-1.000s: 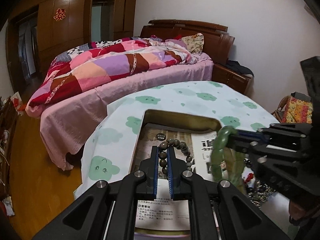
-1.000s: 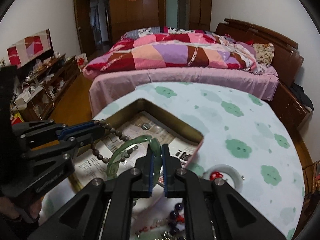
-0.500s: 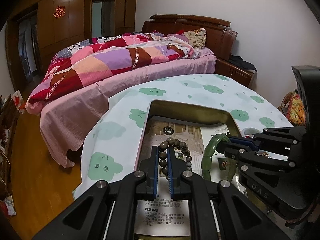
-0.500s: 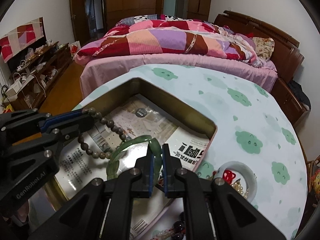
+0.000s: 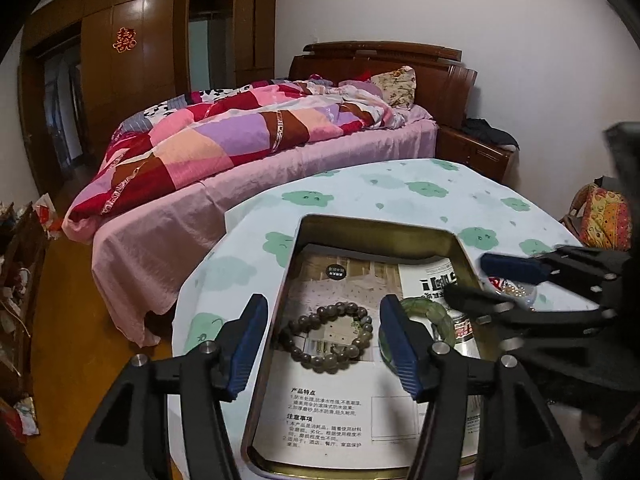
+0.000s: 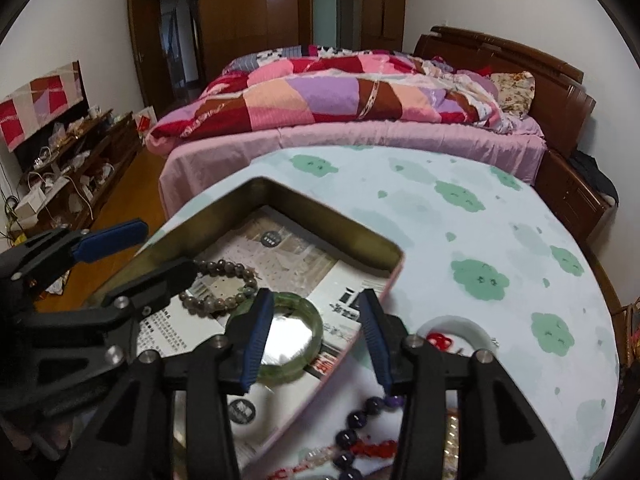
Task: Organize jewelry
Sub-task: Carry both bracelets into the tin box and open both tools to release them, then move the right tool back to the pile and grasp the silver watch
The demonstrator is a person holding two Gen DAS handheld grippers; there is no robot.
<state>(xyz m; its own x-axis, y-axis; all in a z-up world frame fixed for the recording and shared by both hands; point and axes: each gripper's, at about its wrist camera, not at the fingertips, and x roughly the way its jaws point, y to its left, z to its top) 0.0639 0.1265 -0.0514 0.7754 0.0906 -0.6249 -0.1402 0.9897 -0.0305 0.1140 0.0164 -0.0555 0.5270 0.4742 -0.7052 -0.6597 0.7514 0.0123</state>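
While both jaws are opening, the left gripper (image 5: 324, 344) and right gripper (image 6: 316, 340) stand spread over the gold rectangular metal tin (image 5: 376, 224), brown beaded bracelet (image 5: 328, 336) and green jade bangle (image 6: 280, 336) lying loose inside on a leaflet (image 5: 324, 420) headed 产品特点.

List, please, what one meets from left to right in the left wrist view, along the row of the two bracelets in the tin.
Left finger of the left gripper → brown bead bracelet → right finger → green jade bangle → right gripper.

black grippers (image 5: 324, 344), blue pads, silver screws
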